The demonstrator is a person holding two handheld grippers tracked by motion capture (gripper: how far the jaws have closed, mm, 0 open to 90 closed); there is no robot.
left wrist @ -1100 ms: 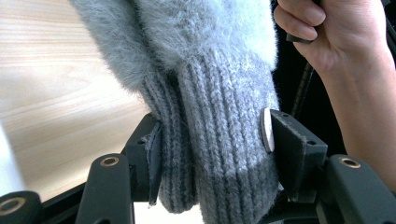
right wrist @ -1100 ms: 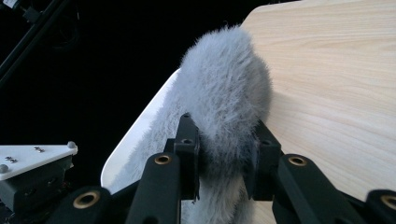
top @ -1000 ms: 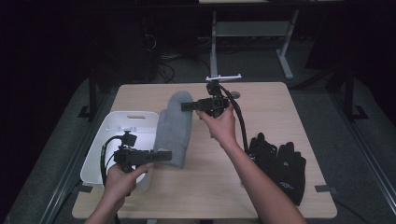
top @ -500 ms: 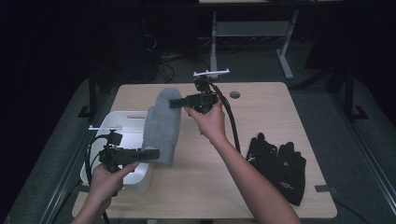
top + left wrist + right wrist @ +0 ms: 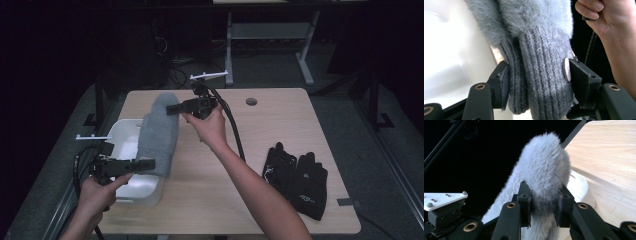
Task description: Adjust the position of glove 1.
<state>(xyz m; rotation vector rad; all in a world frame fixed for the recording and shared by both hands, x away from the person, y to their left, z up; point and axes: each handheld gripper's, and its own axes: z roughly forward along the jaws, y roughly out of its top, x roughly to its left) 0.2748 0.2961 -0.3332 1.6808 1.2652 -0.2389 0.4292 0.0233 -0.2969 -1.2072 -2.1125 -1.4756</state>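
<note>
Grey fuzzy mitten (image 5: 159,131): held stretched above the white bin (image 5: 125,145) at the wooden surface's (image 5: 280,130) left edge. Left gripper (image 5: 145,163) clamps its ribbed cuff (image 5: 541,82); right gripper (image 5: 172,108) clamps its furry tip (image 5: 544,172). Black gloves (image 5: 297,177): lying on the surface, well apart.

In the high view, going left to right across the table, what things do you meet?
White bin → grey fuzzy mitten, held at each end by the left gripper and the right gripper → round hole in the tabletop → pair of black gloves.
</note>
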